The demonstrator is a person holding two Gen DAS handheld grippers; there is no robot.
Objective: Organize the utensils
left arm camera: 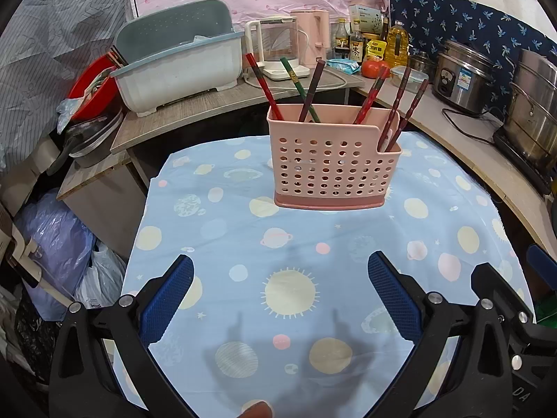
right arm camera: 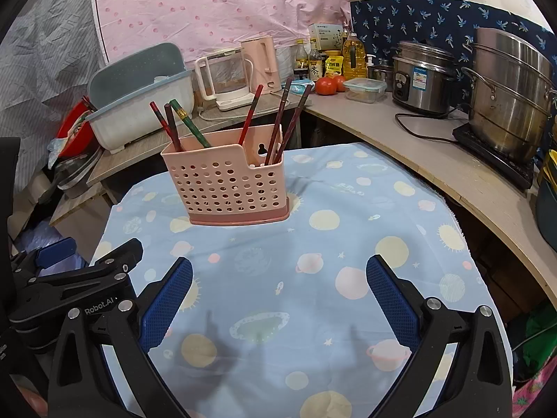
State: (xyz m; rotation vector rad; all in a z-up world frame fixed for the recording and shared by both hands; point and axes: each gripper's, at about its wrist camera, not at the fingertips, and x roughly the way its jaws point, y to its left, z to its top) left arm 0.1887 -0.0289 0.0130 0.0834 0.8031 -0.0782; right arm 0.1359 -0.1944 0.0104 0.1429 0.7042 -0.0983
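On the pale blue cloth [left arm camera: 313,237] printed with planets and suns stands a pink plastic holder [left arm camera: 332,158], upright, its flat front wall pierced with rows of round holes and its base a darker pink band. Slim chopsticks lean out of its top at loose angles: a dark red one [left arm camera: 263,85], a green one with a gold band [left arm camera: 294,76] and a brown one [left arm camera: 311,88] in the wider part, a red patterned one [left arm camera: 372,95] further along, and two ridged brown ones [left arm camera: 407,104] in the lower notched end. Well in front of the holder, the left gripper [left arm camera: 280,299] hangs above the cloth with its jaws spread wide and nothing between them; its black arms carry blue, finely dimpled pads [left arm camera: 167,299]. The right gripper [right arm camera: 278,299] is likewise spread apart and empty, also well short of the holder, with the same textured blue pads [right arm camera: 391,301]. Behind the holder, on a wooden counter [right arm camera: 410,142], sit a shiny steel rice cooker [right arm camera: 423,76], stacked steel pots [right arm camera: 510,101] and two red tomatoes [right arm camera: 329,85]; to the holder's left is a grey-blue plastic dish bin [left arm camera: 179,59].
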